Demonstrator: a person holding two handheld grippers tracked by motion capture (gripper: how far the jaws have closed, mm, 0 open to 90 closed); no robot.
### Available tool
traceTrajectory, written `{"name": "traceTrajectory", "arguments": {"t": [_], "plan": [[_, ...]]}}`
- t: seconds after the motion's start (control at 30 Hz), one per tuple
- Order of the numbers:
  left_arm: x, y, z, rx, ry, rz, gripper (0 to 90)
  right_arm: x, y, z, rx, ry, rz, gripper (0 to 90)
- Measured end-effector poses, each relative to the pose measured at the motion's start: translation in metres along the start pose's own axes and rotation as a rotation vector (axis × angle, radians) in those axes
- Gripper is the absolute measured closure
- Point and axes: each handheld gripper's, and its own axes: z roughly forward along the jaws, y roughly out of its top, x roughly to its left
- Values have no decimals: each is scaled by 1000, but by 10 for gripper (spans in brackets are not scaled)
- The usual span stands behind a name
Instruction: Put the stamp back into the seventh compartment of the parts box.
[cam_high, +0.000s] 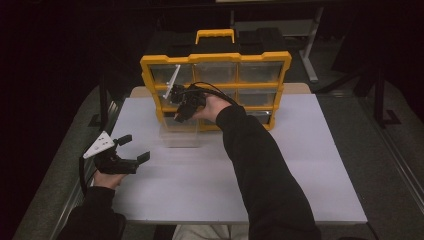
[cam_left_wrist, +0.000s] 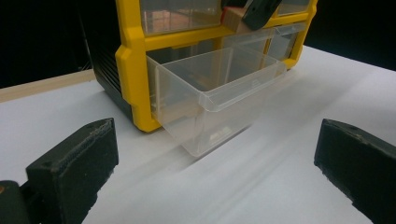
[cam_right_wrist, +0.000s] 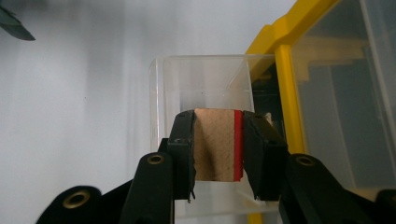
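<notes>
A yellow-framed organizer (cam_high: 215, 60) with clear drawers stands at the far side of the white table. Its bottom-left clear drawer (cam_high: 179, 134) (cam_left_wrist: 219, 91) (cam_right_wrist: 201, 79) is pulled out onto the table. My right gripper (cam_high: 181, 111) (cam_right_wrist: 217, 140) hangs over that open drawer, shut on a small wooden block with a red face (cam_right_wrist: 217, 144) (cam_left_wrist: 232, 18). My left gripper (cam_high: 132, 149) (cam_left_wrist: 219, 182) rests low at the table's left side, pointing at the drawer, open with nothing between its jaws.
The white table top (cam_high: 200, 190) stretches from the organizer toward the person. A yellow carry handle (cam_high: 215, 35) tops the organizer. A dark metal frame and table leg (cam_high: 310, 55) stand behind at the right.
</notes>
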Motion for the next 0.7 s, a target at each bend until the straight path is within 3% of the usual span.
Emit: {"name": "traceTrajectory", "arguments": {"t": [0.4, 0.7], "plan": [[0, 0, 0, -3, -5, 1, 0, -1, 4, 28, 5, 17, -8, 647], [0, 0, 0, -3, -7, 1, 0, 0, 6, 38, 10, 10, -16, 638]]}}
